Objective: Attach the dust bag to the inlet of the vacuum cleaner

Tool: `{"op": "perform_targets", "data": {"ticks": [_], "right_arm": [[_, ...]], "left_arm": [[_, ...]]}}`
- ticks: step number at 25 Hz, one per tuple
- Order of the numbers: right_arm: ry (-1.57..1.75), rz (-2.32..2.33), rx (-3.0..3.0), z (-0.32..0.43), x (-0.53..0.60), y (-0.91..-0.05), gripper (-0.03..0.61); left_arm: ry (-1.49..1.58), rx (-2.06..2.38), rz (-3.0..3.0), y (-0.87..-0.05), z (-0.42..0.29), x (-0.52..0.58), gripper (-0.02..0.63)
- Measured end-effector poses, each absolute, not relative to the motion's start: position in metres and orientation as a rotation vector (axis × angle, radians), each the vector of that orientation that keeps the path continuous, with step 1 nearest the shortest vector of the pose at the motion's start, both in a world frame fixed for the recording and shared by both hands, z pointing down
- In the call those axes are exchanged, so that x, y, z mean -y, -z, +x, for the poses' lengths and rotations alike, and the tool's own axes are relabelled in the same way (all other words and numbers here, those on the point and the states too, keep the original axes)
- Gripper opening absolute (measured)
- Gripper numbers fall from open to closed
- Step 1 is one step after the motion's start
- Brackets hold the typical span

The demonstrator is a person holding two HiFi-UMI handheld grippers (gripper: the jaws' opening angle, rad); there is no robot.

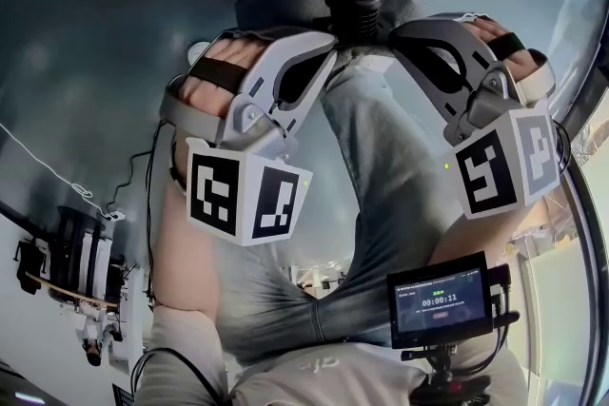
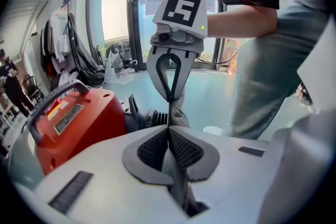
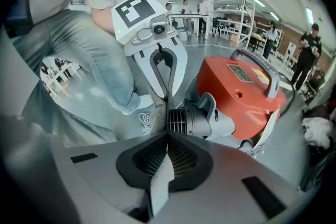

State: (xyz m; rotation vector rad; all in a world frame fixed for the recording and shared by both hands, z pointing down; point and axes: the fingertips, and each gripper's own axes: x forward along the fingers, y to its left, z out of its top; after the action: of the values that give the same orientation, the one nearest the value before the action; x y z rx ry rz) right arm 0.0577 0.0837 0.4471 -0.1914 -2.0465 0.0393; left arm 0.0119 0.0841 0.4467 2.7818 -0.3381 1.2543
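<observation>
The left gripper [image 2: 169, 132] and the right gripper [image 3: 167, 136] faced each other. Each had its jaws closed on a thin fold of cloth, apparently the edge of the grey cloth dust bag [image 3: 149, 121]. The bag sat just beside the grey ribbed inlet [image 3: 184, 122] of the red plastic vacuum cleaner [image 3: 241, 89].

Red vacuum cleaner [image 3: 247, 86], grey dust bag [image 3: 149, 122], black-and-white marker cubes [image 1: 243, 195]

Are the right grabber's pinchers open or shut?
Shut. In the right gripper view, the right gripper has its pads pinched together on a strip of the grey dust bag.
</observation>
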Motion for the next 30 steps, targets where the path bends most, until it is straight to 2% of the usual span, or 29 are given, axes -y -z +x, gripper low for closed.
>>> {"op": "perform_targets", "data": {"ticks": [3,8,15,20,26,30], "right_arm": [[0.021,-0.156,2.07,0.054,-0.081,-0.442,0.014],[-0.103,-0.083,2.076,0.059,-0.077,-0.457,0.014],[-0.124,-0.122,2.058,0.069,-0.084,-0.451,0.015],[0.096,-0.029,2.055,0.056,-0.058,-0.449,0.017],[-0.169,-0.005,2.092,0.067,-0.063,-0.456,0.014],[0.014,0.001,2.056,0.058,-0.052,-0.455,0.015]], "left_arm": [[-1.243,0.388,2.804,-0.442,0.007,-0.082,0.014],[-1.059,0.379,2.713,-0.461,0.012,-0.08,0.014],[-1.153,0.355,2.801,-0.452,0.022,-0.063,0.021],[-0.957,0.434,2.654,-0.463,0.007,-0.068,0.016],[-1.115,0.447,2.718,-0.454,0.014,-0.05,0.015],[-0.998,0.474,2.673,-0.458,0.005,-0.051,0.015]]}}
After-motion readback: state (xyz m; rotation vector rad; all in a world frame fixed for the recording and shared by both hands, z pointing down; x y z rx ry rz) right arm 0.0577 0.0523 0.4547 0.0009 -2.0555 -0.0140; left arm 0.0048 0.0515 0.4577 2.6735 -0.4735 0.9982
